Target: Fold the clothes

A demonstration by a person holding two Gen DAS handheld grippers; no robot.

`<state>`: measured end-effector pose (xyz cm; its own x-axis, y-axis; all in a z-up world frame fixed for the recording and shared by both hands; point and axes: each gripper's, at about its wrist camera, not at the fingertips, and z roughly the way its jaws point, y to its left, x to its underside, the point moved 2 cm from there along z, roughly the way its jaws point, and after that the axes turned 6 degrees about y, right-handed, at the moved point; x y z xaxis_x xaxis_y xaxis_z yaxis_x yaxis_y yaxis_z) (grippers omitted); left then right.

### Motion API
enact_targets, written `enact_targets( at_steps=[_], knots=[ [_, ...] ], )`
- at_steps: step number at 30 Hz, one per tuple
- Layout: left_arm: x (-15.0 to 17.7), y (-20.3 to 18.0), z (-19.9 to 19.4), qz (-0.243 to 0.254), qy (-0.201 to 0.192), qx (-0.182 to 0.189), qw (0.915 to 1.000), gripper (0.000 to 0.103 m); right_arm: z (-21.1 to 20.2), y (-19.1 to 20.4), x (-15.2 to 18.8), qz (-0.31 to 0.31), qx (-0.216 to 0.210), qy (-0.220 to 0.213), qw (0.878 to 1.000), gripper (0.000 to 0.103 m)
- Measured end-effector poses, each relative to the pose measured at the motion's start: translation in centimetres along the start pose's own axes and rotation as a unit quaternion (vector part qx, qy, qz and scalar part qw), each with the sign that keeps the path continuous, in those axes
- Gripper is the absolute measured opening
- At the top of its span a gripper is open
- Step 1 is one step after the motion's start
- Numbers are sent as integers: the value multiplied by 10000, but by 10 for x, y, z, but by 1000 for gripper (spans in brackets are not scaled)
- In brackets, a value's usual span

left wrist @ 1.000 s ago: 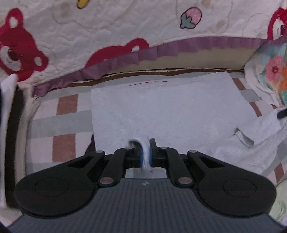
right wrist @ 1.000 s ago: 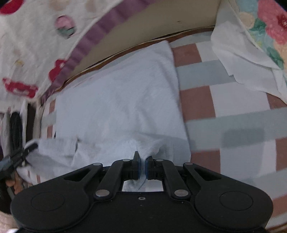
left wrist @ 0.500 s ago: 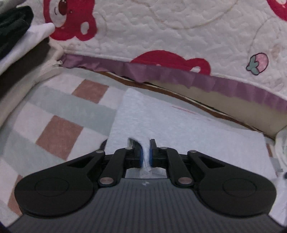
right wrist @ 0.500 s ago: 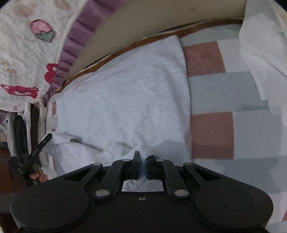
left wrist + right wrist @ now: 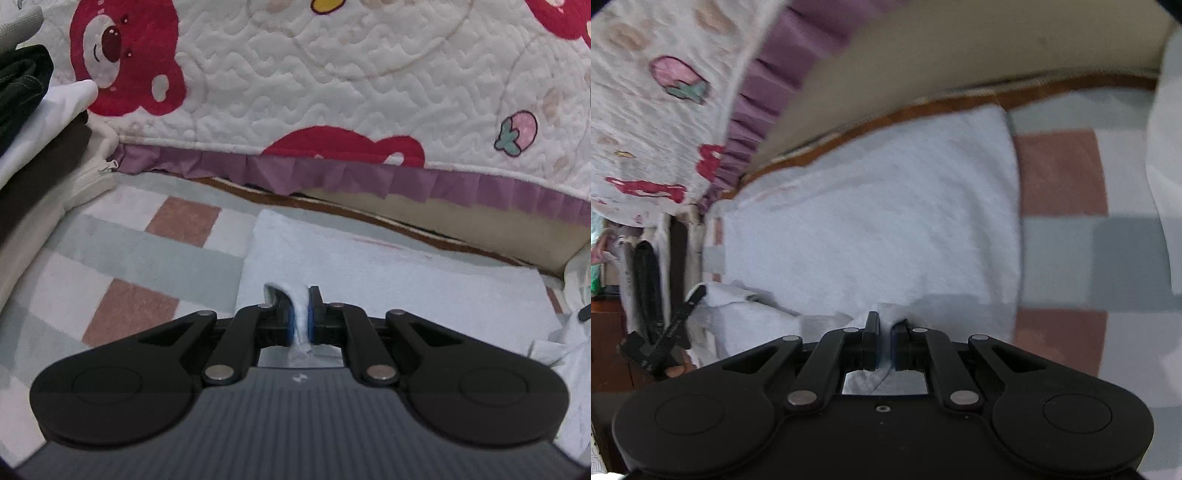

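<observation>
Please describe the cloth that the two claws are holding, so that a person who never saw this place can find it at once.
Look below the quilt with red bears and its purple frill, on the checked blanket. There lies the pale blue towel, spread flat, with its near edge pinched by the left claw and the right claw. It is plain and fluffy, unlike the patterned fabrics around it.

Your towel (image 5: pixel 388 273) lies spread on the checked blanket (image 5: pixel 122 258), its far edge along the quilt (image 5: pixel 332 74) standing behind it. To your left, clothes (image 5: pixel 33 122) sit stacked at the blanket's edge, beside the quilt.
</observation>
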<state>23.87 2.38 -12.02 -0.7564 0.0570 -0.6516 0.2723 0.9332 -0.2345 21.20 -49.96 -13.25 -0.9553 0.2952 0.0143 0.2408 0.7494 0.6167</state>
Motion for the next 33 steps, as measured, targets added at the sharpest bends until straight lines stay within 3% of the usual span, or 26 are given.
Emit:
enact_targets(
  at_steps=[6, 14, 18, 23, 28, 33],
  knots=[
    [-6, 3, 24, -61, 88, -257, 9996, 6, -4, -8, -12, 256, 43, -232, 9994, 8],
    [-25, 3, 44, -167, 331, -282, 9989, 6, -5, -11, -24, 327, 183, -297, 9989, 8],
    [-20, 9, 66, -743, 686, -341, 9943, 6, 2, -10, -33, 197, 478, -256, 9983, 8],
    [-17, 4, 71, -329, 754, -416, 9957, 8, 17, -9, -38, 29, 856, -428, 9954, 8],
    [-16, 13, 66, -385, 662, -102, 9970, 8, 22, -13, -33, 61, 899, -671, 9937, 8],
    [-21, 29, 58, -1054, 657, 547, 9908, 12, 9, -19, -27, 392, 596, -881, 9936, 9]
  ],
)
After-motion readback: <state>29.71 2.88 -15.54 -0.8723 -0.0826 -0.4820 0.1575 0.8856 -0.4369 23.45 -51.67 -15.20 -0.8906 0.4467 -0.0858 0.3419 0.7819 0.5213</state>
